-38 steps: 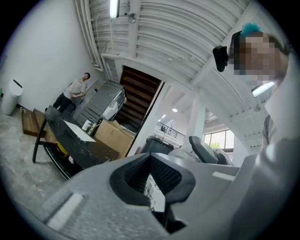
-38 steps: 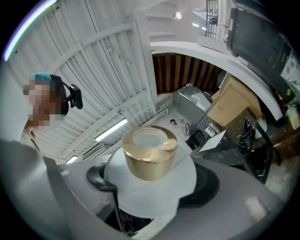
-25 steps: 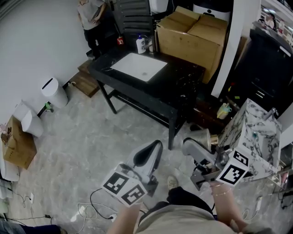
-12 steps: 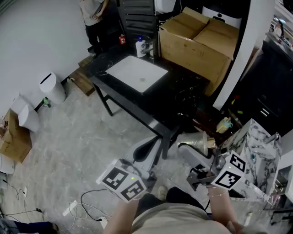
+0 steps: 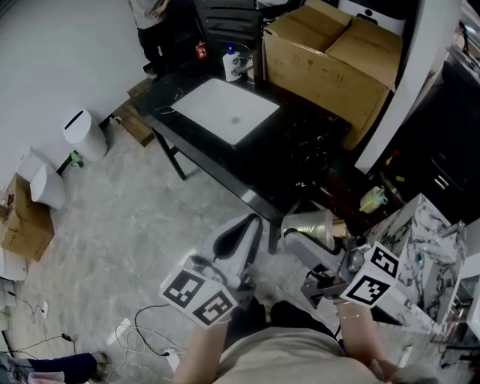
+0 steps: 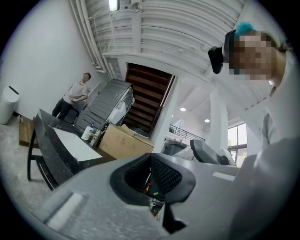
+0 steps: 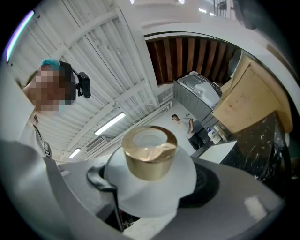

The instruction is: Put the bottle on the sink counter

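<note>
A white bottle with a gold cap stands between the jaws of my right gripper, which is shut on its body. In the head view the bottle points toward the black sink counter, just short of its near edge and about level with it. The white basin is set into the counter's far half. My left gripper hangs beside the right one, shut and empty, over the floor in front of the counter. Its jaws fill the bottom of the left gripper view, closed around a dark hollow.
A white pump bottle stands by the tap at the counter's far edge. Big cardboard boxes sit behind the counter. A marbled cabinet is close on my right. A white bin and cables are on the floor at left. A person stands beyond the counter.
Both grippers have come a little nearer to the counter's front edge. The bottle stays in the right gripper.
</note>
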The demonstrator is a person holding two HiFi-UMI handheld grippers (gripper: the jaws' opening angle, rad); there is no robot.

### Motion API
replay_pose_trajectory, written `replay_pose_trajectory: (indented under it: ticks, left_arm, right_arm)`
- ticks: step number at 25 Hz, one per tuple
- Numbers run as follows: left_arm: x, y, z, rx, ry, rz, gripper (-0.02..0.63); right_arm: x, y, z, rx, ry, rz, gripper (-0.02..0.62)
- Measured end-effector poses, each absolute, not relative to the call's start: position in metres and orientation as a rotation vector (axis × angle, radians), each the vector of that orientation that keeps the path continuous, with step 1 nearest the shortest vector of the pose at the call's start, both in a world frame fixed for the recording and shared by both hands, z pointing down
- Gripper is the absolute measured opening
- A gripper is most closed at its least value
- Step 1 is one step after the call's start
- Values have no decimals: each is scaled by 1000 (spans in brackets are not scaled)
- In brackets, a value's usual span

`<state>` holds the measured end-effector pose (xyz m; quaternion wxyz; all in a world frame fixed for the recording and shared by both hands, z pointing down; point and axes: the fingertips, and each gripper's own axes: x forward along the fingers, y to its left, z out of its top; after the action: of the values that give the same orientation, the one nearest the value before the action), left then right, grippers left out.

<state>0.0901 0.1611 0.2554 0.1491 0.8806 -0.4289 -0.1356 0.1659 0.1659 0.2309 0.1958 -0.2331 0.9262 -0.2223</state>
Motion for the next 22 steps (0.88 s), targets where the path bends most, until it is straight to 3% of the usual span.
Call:
replay_pose_trajectory:
  ticks: [22]
  left_arm:
    - [-51,-61,251,2596,-1045,-375,8]
  right_arm:
    - [11,-43,226,-808,2603,-565,337]
